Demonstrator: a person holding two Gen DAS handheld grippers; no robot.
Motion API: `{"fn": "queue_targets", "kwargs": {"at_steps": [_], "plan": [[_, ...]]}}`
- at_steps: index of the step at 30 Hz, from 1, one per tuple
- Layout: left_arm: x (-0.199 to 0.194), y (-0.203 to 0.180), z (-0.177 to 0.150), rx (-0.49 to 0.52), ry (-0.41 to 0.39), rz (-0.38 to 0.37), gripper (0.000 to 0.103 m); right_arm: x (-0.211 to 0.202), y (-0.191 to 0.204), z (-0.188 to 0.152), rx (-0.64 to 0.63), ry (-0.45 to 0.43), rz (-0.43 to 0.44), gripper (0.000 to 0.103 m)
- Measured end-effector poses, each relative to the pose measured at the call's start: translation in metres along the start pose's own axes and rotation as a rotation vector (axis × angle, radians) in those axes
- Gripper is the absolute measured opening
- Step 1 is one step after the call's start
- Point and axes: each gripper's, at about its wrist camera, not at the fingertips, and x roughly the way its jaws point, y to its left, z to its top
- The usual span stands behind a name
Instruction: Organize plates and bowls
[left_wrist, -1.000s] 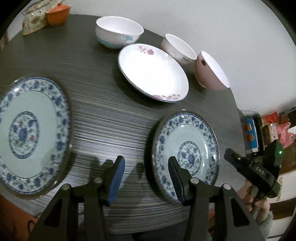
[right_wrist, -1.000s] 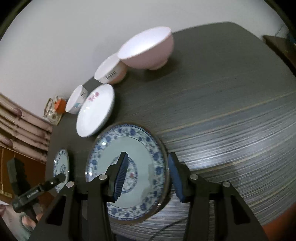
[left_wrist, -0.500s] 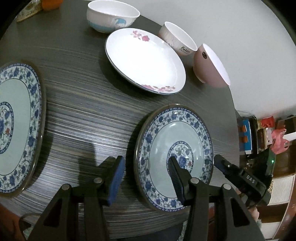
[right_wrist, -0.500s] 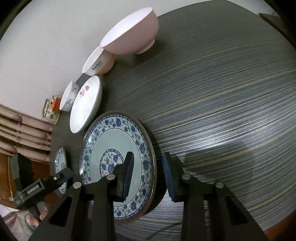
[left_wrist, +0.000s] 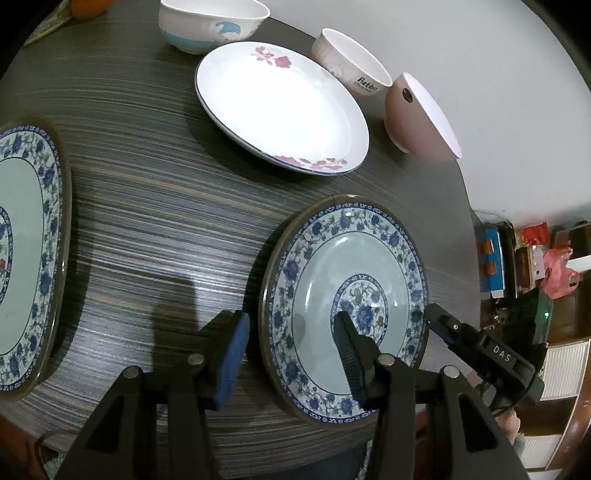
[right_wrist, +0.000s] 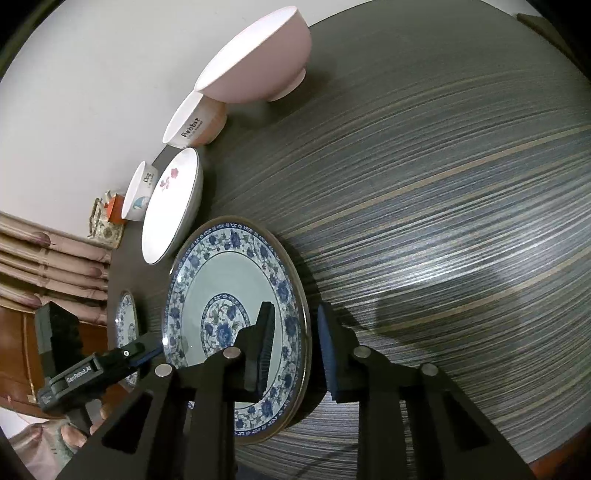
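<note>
A blue-and-white plate (left_wrist: 347, 288) (right_wrist: 229, 280) lies flat near the front edge of the dark striped table (left_wrist: 147, 206) (right_wrist: 443, 184). My left gripper (left_wrist: 291, 350) (right_wrist: 144, 350) straddles its left rim; its jaws are closing slightly and the pads stand clear of the rim. My right gripper (right_wrist: 295, 350) (left_wrist: 439, 321) straddles the opposite rim; its jaws are closing, with a small gap still showing. A second blue-and-white plate (left_wrist: 29, 240) (right_wrist: 125, 325) lies to the left.
Along the wall stand a white flowered plate (left_wrist: 280, 103) (right_wrist: 173, 203), a white-and-blue bowl (left_wrist: 207, 22) (right_wrist: 138, 195), a small lettered bowl (left_wrist: 351, 70) (right_wrist: 195, 122) and a pink bowl (left_wrist: 417, 118) (right_wrist: 258, 62). An orange container (right_wrist: 114, 210) sits in the far corner.
Both grippers have sunk toward the near plate. The left one has shifted right, so the rim now lies between its fingers. The right jaws have narrowed around the other rim.
</note>
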Motion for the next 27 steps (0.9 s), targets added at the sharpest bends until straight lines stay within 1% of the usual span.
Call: {"fn": "queue_targets", "kwargs": {"at_steps": [2,3,9,10,11,13,17,22,27], "plan": [[0.002,0.001,0.0,-0.004,0.009,-0.002,0.039,0.002,0.0,-0.001,-0.002,0.006,0.001,0.023],[0.003,0.001,0.0,-0.006,0.015,-0.006,0.037,0.003,0.0,-0.001,-0.001,0.008,0.002,0.023],[0.006,0.0,0.0,0.004,0.021,0.008,0.036,0.007,0.001,-0.004,0.005,0.02,0.01,0.022],[0.007,0.0,0.0,0.004,0.022,0.015,0.035,0.007,0.001,-0.004,0.005,0.02,0.01,0.022],[0.007,0.001,0.001,0.003,0.024,0.017,0.031,0.008,0.001,-0.004,0.006,0.02,0.011,0.022],[0.008,0.002,0.002,0.001,0.028,0.023,0.029,0.008,0.001,-0.003,0.006,0.021,0.011,0.021],[0.01,0.002,0.003,0.004,0.03,0.03,0.026,0.009,0.0,-0.002,0.012,0.018,0.007,0.018],[0.013,0.001,0.005,0.009,0.032,0.036,0.026,0.013,-0.002,-0.001,0.013,0.024,0.005,0.017],[0.013,0.002,0.005,0.023,0.027,0.064,0.019,0.016,-0.003,0.001,0.009,0.03,0.009,0.014]]}}
